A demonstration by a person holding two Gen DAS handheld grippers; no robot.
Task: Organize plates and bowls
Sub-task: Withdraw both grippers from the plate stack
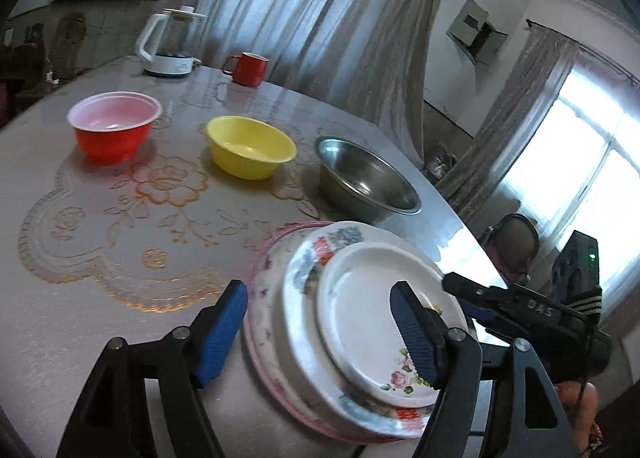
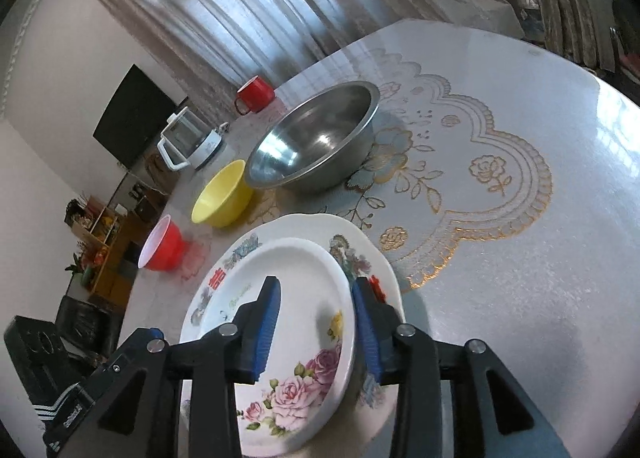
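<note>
Round table (image 1: 120, 290) draped in pale cloth with gold floral embroidery. At its far edge, white-handled glass kettle (image 1: 170, 44) on a white base; red mug (image 1: 246, 68) just beside kettle. Beyond table, long grey curtains (image 1: 320, 14). Black screen (image 2: 130, 120) on wall behind kettle.

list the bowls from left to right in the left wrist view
red plastic bowl with a pale inside → yellow plastic bowl → shiny steel bowl
</note>
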